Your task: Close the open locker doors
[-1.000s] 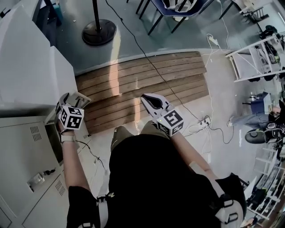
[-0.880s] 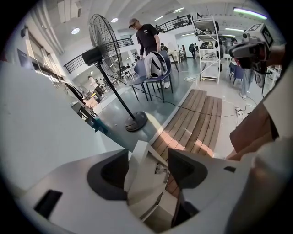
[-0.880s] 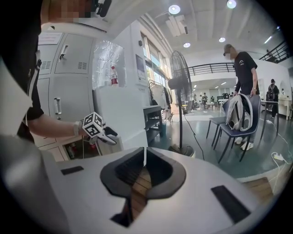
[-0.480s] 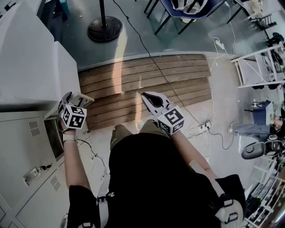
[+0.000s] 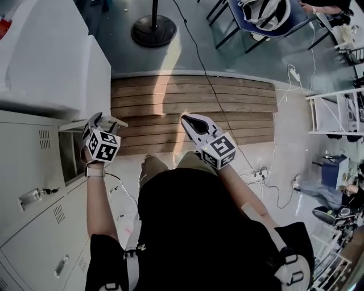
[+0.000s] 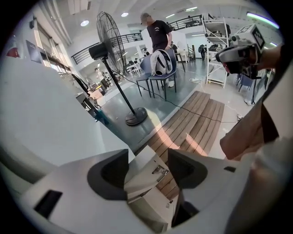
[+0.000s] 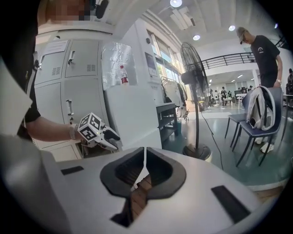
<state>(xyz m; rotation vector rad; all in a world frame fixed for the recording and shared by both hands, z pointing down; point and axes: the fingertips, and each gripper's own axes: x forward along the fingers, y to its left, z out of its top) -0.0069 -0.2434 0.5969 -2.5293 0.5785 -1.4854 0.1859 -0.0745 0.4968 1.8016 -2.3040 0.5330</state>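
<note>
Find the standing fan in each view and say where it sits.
Head view: the fan shows its round base only, top, left of centre.
Left gripper view: whole fan, upper left.
Right gripper view: whole fan, right of centre.
Shared landmark: blue chair with backpack, near the fan.

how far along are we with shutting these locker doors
Done: the neighbouring locker doors in the head view look shut.
In hand: the left gripper, jaws apart, is at the outer edge of the one open door. The dark compartment shows behind it.
Left: that door needs swinging shut.
The right gripper is shut on nothing, out over the wooden planks.
</note>
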